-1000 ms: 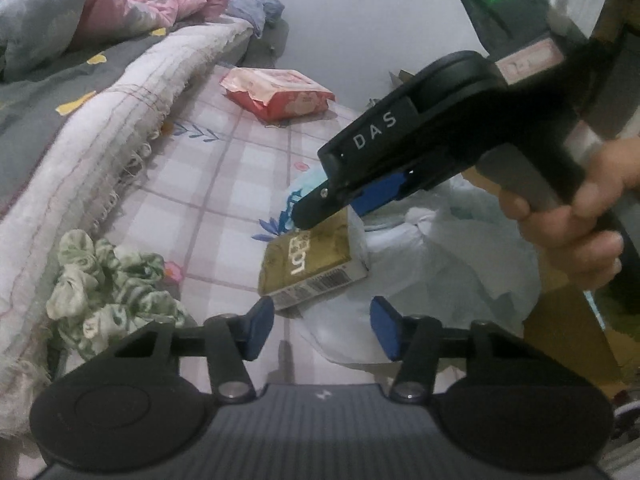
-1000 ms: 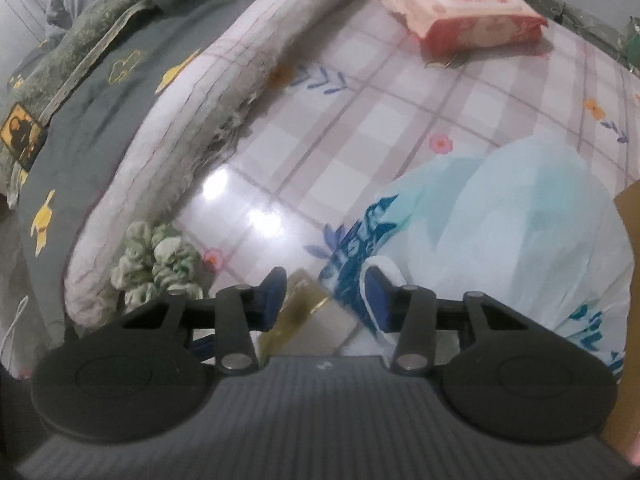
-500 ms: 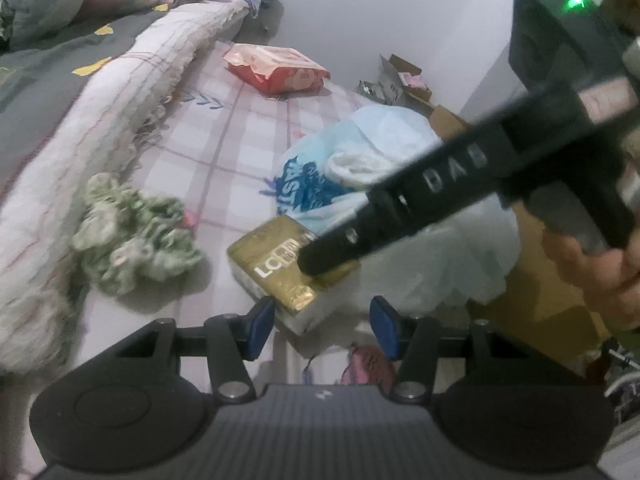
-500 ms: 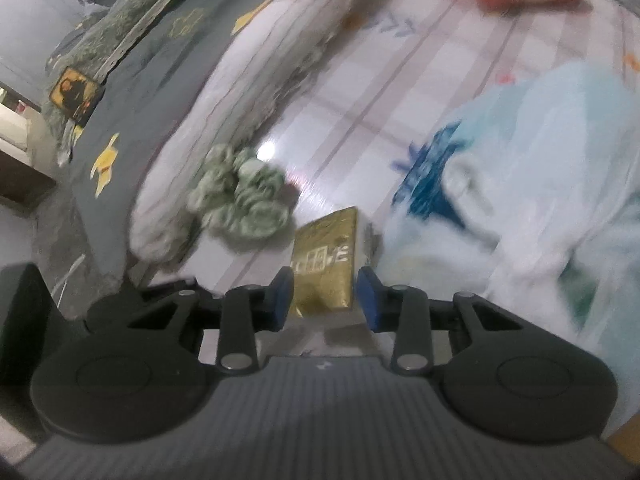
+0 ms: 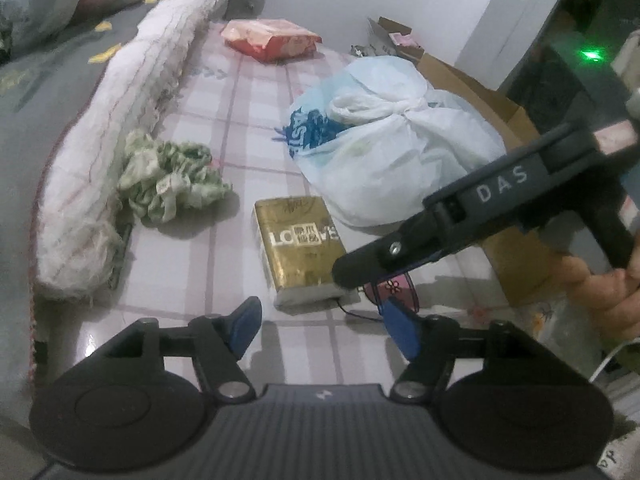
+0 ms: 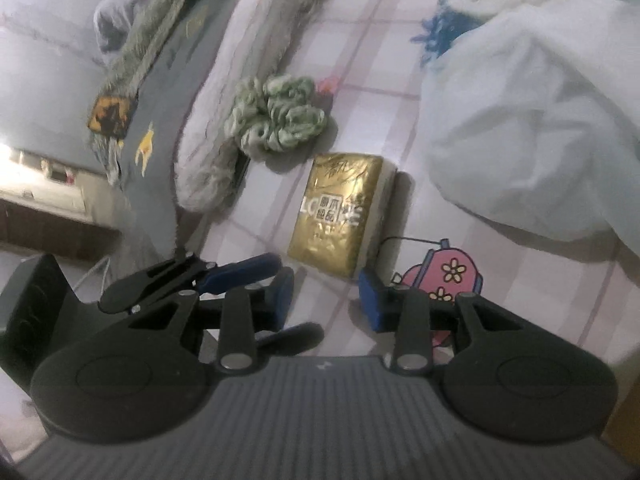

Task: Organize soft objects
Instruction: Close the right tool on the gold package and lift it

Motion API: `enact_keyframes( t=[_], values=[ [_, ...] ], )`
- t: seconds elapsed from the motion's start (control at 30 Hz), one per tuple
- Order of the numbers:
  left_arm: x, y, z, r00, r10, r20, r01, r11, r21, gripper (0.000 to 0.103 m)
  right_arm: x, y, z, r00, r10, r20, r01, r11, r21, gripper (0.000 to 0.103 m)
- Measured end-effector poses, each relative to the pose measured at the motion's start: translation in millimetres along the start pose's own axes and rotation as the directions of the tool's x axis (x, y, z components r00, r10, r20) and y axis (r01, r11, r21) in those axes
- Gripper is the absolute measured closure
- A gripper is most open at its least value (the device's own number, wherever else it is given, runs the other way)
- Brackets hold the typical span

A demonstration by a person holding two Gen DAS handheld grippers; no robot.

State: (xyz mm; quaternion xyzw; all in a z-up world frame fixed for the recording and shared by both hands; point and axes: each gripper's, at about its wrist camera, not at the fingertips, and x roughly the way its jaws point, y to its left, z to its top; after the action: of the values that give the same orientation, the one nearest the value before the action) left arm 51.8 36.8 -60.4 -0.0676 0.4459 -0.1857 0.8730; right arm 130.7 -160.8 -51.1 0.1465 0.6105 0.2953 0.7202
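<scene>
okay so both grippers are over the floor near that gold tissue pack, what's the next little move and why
Probably ease the right gripper forward so its pads straddle the gold tissue pack, then close. The pack lies flat on the floor just ahead of its empty jaws, roughly lined up. The left gripper, jaws opening and empty, sits further from the pack, while the green scrunchie lies off beside the rolled blanket.

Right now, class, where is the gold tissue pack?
In both wrist views the gold tissue pack lies on the checked floor, between the green scrunchie and the white plastic bag.

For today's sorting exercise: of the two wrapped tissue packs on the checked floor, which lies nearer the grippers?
The gold tissue pack, beside the white plastic bag; the red pack lies far off.
</scene>
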Motion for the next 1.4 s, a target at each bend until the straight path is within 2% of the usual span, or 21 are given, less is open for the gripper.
enact_keyframes(
  t=[0.13,0.23,0.53,0.73,0.9,1.4],
  values=[
    [6.0,-8.9,5.7,0.999,0.029,0.022,-0.03,0.999,0.045,0.03,-14.7,-2.2,-0.9,0.992,-0.047,0.121,0.048,0.999,-0.004,0.066],
    [15.9,-14.6,10.5,0.998,0.061,0.031,-0.064,0.995,0.081,0.03,-12.7,-7.8,2.9,0.989,-0.027,0.148,0.022,0.999,0.033,0.066],
    [36.8,-15.9,15.1,0.994,0.109,0.008,-0.109,0.989,0.097,0.031,10.7,-14.1,10.2,0.987,-0.015,0.161,0.004,0.997,0.071,0.066],
    [41.2,-14.4,15.2,0.994,0.106,0.007,-0.106,0.991,0.083,0.037,21.5,-19.9,6.8,0.988,0.016,0.153,-0.033,0.993,0.109,0.067],
    [40.4,-14.0,15.6,0.994,0.111,0.01,-0.112,0.991,0.076,0.041,20.4,-20.4,4.5,0.986,0.017,0.164,-0.037,0.993,0.116,0.07],
    [22.2,-26.7,13.7,0.992,0.117,0.049,-0.121,0.988,0.095,0.041,3.4,-6.1,-2.6,0.98,0.001,0.198,-0.014,0.998,0.062,0.07]
  ],
)
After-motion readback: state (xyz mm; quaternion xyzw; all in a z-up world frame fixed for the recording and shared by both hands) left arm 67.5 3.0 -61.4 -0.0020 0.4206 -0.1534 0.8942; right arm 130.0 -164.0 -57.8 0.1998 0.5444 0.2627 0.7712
